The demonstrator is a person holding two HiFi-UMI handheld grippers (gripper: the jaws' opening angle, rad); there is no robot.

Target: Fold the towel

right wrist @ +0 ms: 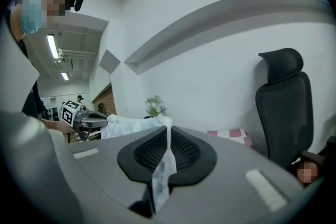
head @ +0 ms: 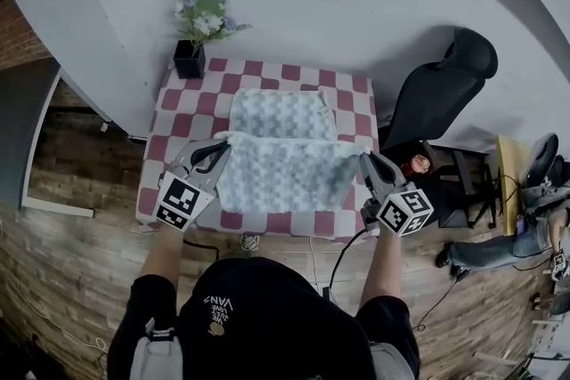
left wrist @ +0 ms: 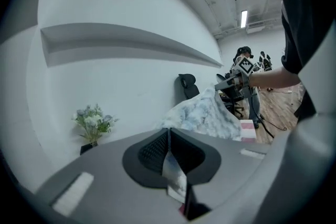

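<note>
A pale blue-and-white patterned towel [head: 283, 147] lies on the red-and-white checked table [head: 347, 102], its near part lifted off the cloth and stretched between my two grippers. The left gripper [head: 216, 149] is shut on the towel's near left corner. My right gripper [head: 363, 158] is shut on the near right corner. A strip of towel [left wrist: 173, 173] is pinched between the left jaws in the left gripper view, with the raised towel [left wrist: 205, 113] beyond. In the right gripper view a fold of towel [right wrist: 164, 168] is clamped between the right jaws, and the left gripper [right wrist: 86, 120] shows across the cloth.
A black pot of pale flowers [head: 198, 27] stands at the table's far left corner against the white wall. A black office chair [head: 441, 84] stands close to the table's right side. Cables and another seated person's legs [head: 499, 249] are on the wooden floor at right.
</note>
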